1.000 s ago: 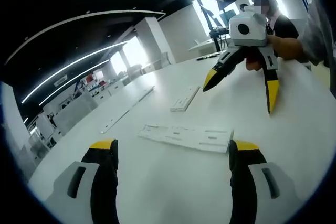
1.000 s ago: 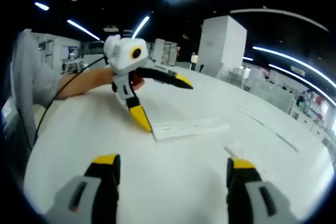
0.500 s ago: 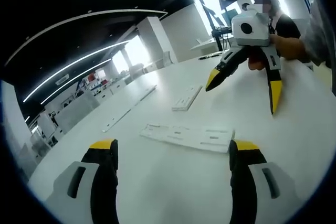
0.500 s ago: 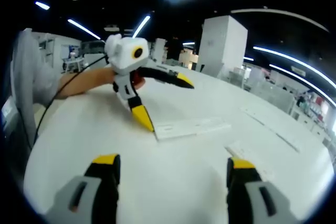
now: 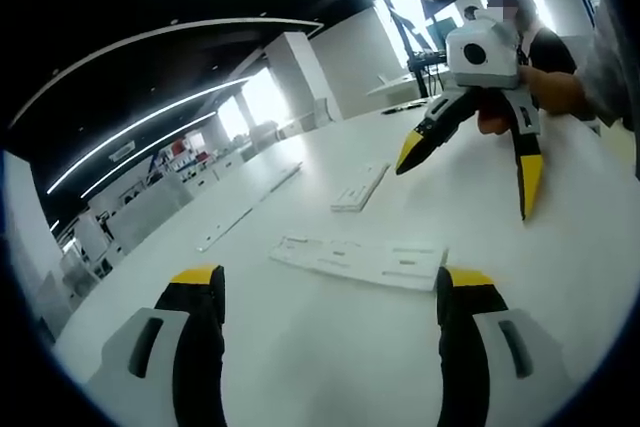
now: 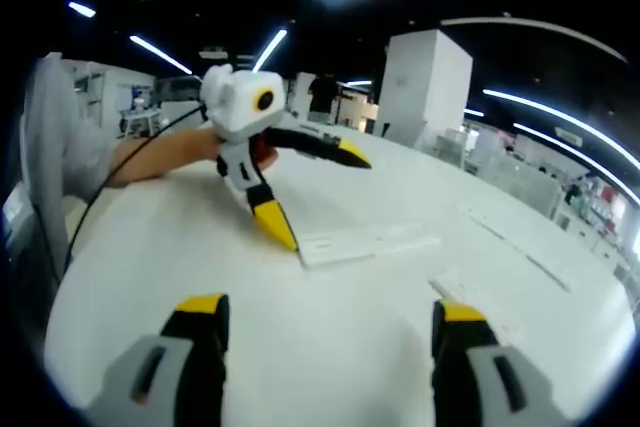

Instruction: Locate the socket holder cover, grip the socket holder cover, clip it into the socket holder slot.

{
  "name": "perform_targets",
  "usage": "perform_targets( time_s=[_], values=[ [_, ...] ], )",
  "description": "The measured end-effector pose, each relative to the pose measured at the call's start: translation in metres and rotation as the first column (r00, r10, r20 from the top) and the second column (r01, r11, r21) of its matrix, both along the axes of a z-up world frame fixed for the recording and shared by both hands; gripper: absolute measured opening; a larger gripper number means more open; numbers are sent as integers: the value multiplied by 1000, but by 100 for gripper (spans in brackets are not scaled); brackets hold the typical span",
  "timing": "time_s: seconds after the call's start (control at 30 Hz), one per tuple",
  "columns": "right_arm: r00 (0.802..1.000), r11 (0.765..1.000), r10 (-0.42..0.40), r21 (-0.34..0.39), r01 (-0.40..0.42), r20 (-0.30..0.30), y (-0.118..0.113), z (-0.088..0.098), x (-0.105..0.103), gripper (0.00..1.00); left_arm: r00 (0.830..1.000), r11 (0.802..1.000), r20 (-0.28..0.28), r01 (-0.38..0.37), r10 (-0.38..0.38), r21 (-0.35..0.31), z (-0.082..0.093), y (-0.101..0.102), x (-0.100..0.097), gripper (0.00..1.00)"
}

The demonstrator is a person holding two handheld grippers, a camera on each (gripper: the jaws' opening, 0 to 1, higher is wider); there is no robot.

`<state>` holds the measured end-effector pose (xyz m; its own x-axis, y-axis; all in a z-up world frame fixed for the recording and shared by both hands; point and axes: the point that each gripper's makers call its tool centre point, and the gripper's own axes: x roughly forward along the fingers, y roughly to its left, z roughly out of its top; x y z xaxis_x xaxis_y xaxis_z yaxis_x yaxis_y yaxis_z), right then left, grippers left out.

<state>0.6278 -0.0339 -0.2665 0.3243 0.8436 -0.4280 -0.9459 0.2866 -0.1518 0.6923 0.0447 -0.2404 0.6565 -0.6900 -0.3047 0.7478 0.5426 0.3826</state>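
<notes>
Four flat white pieces lie on the white table (image 5: 300, 347): the socket holder (image 5: 362, 260) just ahead of the left tongs (image 5: 325, 282), the shorter socket holder cover (image 5: 360, 187) beyond it, and two long thin strips (image 5: 245, 209) farther off. The right tongs (image 6: 325, 312) and the left tongs are both spread wide and empty. Since a second ago the right tongs have lifted slightly; nothing on the table moved

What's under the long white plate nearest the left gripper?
The long white plate lies flat on the white table. Bare tabletop shows all around it. Whether anything sits beneath it cannot be seen, since the plate covers that patch. The left gripper hovers open, short of it.
</notes>
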Motion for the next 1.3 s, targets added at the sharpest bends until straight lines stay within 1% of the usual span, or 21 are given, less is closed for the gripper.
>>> perform_targets(
  time_s=[0.67, 1.0, 1.3],
  values=[
    [1000, 1000, 5, -7, -5, 4, 1, -3, -4, 84, 1000, 1000, 19, -15, 15, -3, 1, 0, 3, 86],
    [1000, 1000, 4, -9, -4, 7, 0, -3, -5, 84, 999, 999, 30, -36, 36, -3, 2, 3, 7, 85],
    [1000, 1000, 4, -10, -4, 7, 0, -3, -5, 84, 999, 999, 28, -36, 36, -3, 2, 2, 7, 85]
  ],
)
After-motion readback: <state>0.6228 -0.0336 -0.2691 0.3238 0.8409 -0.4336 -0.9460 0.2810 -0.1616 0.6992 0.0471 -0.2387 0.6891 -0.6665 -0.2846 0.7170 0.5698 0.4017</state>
